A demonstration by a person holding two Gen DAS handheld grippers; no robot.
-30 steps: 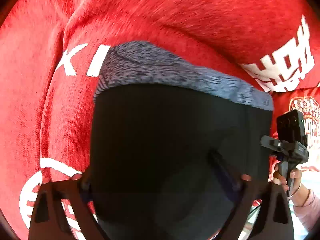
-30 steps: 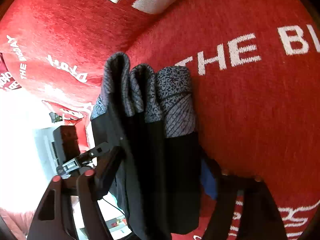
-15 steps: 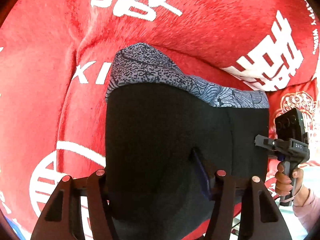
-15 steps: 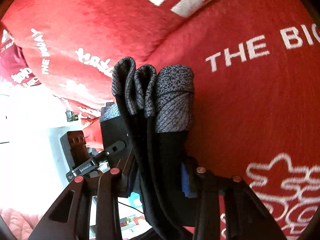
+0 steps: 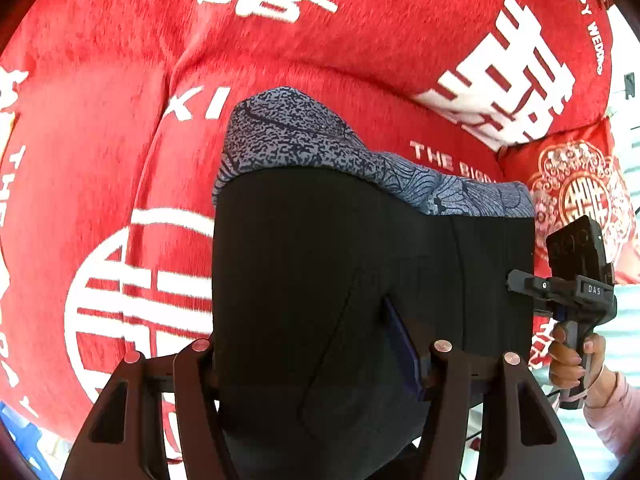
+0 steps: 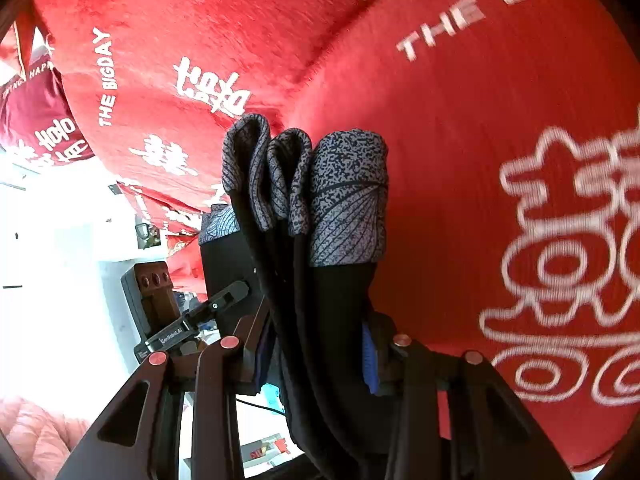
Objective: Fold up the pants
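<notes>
While folded thick, black pants (image 5: 360, 280), speckled grey waistband (image 6: 348, 200) | both fingers clamped on them

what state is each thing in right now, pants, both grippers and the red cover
pants: folded in layers, gripped at both sides, patterned waistband bunched
left gripper: shut on pants
right gripper: shut on pants
red cover: spread over cushions, creased

The plush red blanket with white lettering (image 6: 460, 128) reads "THE BIG" and "THE BIGDAY"; in the left wrist view, "HAPPY WEDD". The black handheld gripper body (image 5: 592, 290) bears "DAS".
</notes>
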